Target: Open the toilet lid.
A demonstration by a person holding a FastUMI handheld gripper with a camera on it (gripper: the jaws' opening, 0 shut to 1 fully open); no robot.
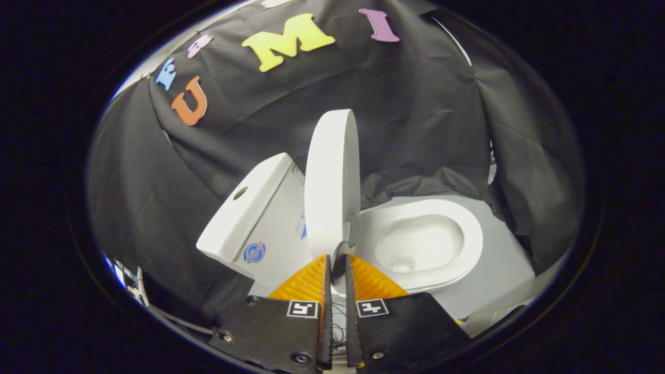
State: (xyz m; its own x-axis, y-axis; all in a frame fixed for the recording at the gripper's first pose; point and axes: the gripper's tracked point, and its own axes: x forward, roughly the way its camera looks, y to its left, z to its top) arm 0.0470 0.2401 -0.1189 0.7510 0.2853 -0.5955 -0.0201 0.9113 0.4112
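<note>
The white toilet lid (332,182) stands raised, edge-on to me, between the tank (270,223) and the open bowl (421,244). The white seat ring (470,236) lies flat around the bowl. My gripper (337,258) is at the lid's near rim, and its orange ribbed fingers (306,280) are drawn close together with the rim's edge caught in the narrow gap between them. Both fingers appear to press on the lid. The whole scene looks tilted from my angle.
The tank's flat white cover (241,210), with a round button hole, lies just beyond the lid. Black cloth (415,114) hangs close behind and around the toilet. A pale grey floor (506,265) shows beside the bowl.
</note>
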